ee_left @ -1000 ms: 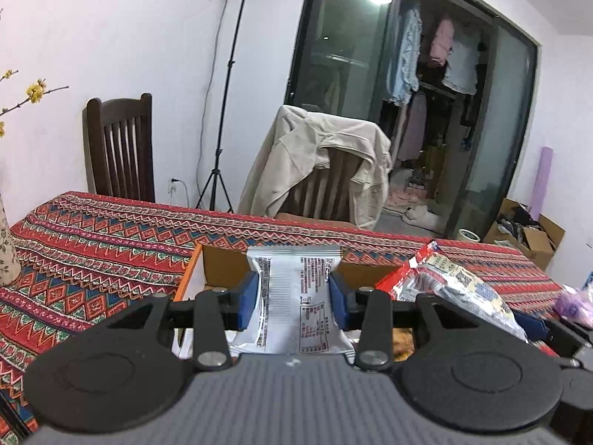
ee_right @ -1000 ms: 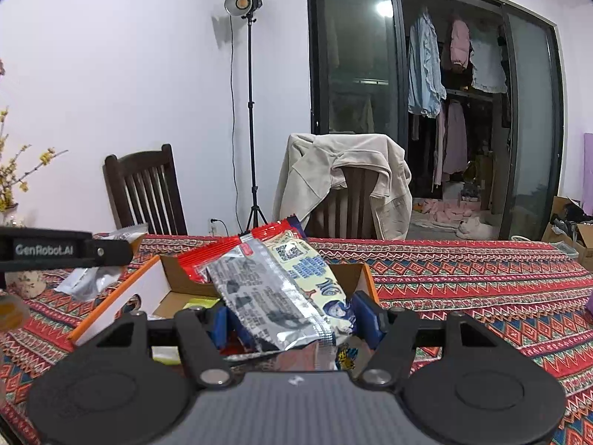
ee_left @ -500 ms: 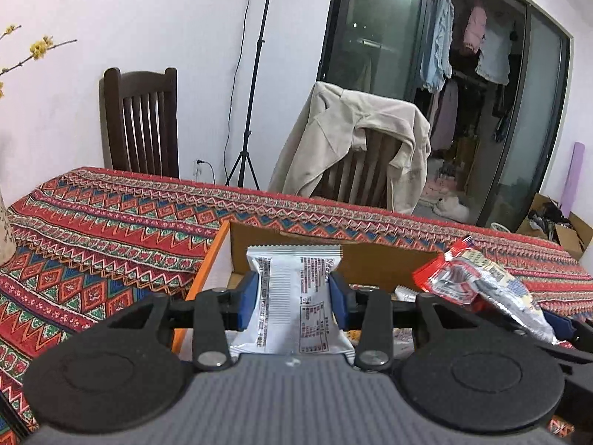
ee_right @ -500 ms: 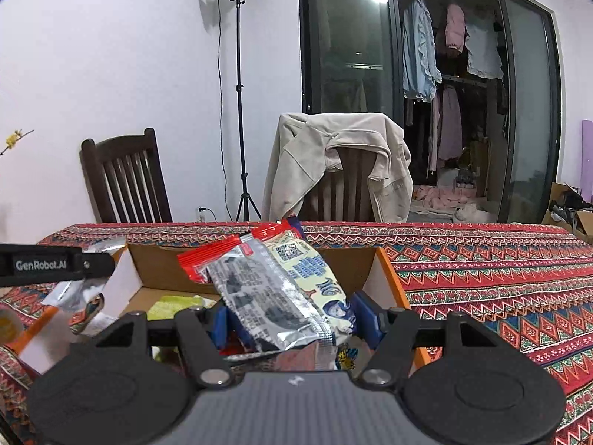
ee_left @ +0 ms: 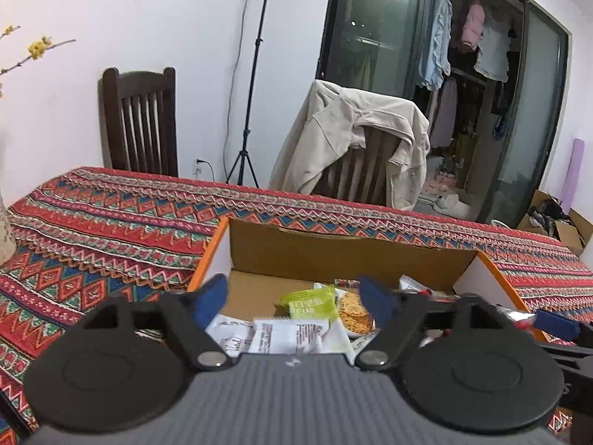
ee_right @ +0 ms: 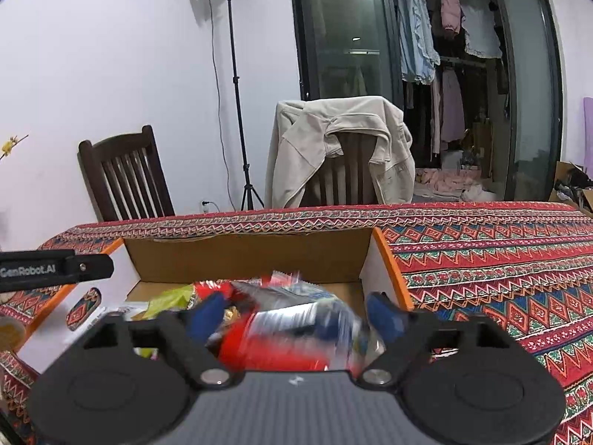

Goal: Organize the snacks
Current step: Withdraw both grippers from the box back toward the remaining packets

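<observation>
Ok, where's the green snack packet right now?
Left wrist view: green packet lies inside the cardboard box, centre, overlapping the white packet, just left of the orange snack.

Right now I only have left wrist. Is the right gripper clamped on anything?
Observer: No. The right gripper is opening. A red-and-silver packet sits between its jaws, blurred, and the pads look clear of it.
Operator: Over the box?
Observer: Yes, above the cardboard box, toward its right wall.
Operator: Anything on the box's left wall?
Observer: An oval handle cutout, with the tablecloth showing through it.
</observation>
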Tool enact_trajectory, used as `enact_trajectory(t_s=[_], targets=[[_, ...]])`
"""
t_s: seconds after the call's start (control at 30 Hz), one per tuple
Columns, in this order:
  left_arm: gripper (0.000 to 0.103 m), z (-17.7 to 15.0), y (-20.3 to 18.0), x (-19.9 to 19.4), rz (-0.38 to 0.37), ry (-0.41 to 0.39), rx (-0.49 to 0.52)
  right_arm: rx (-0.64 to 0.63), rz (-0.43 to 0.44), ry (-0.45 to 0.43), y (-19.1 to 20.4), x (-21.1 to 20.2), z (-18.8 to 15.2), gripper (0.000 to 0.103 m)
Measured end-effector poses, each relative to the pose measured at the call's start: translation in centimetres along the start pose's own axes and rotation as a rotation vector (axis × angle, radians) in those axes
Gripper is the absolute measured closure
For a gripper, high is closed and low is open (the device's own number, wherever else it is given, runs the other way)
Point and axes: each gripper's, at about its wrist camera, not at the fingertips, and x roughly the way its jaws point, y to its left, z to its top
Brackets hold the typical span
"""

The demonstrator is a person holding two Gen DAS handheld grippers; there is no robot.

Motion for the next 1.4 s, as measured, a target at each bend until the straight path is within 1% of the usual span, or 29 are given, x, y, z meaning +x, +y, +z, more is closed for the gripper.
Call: enact_trajectory(t_s=[0.03,0.07,0.1,0.13,0.27,0.4,0.47,0.63,0.87,1.07,1.4], targets=[[0.017,0.1,0.0,-0.1,-0.003,-0.003,0.002,0.003,0.007,0.000,-0.1,-0.1,0.0,0.012],[0.008,0.1,0.0,-0.2,-0.007,-0.002,0.000,0.006,0.010,0.000,-0.2,-0.2,0.0,0.007],[0.000,0.2,0.0,-0.4,-0.006,-0.004,-0.007,0.008,0.011,0.002,-0.3,-0.3,0.0,0.002],[0.000,0.3,-0.1,-0.7,0.001,-0.015,-0.014,0.009,0.013,0.001,-0.3,-0.5,0.0,0.000],[0.000,0.9,-0.2,-2.0,0.009,-0.035,-0.023,0.013,0.020,0.003,-0.6,-1.4,0.3,0.000],[0.000,1.4,-0.1,-4.0,-0.005,-0.051,-0.037,0.002,0.020,0.005,-0.4,-3.1,0.7,0.000],[0.000,1.4,0.0,-5.0,-0.014,-0.053,-0.037,-0.004,0.030,0.007,-0.5,-4.1,0.8,0.000],[0.000,0.8,0.6,-7.1,-0.018,-0.045,-0.030,-0.041,0.020,0.006,-0.6,-6.8,0.0,0.000],[0.000,-0.7,2.1,-10.1,-0.015,-0.035,-0.012,-0.072,0.021,0.017,-0.6,-10.1,-2.2,0.000],[0.000,-2.5,3.0,-12.2,-0.012,-0.027,0.009,-0.078,0.039,0.026,-0.3,-12.3,-3.7,0.000],[0.000,-6.6,3.4,-13.9,-0.050,0.027,0.044,-0.096,0.062,0.061,0.3,-14.6,-6.1,0.000]])
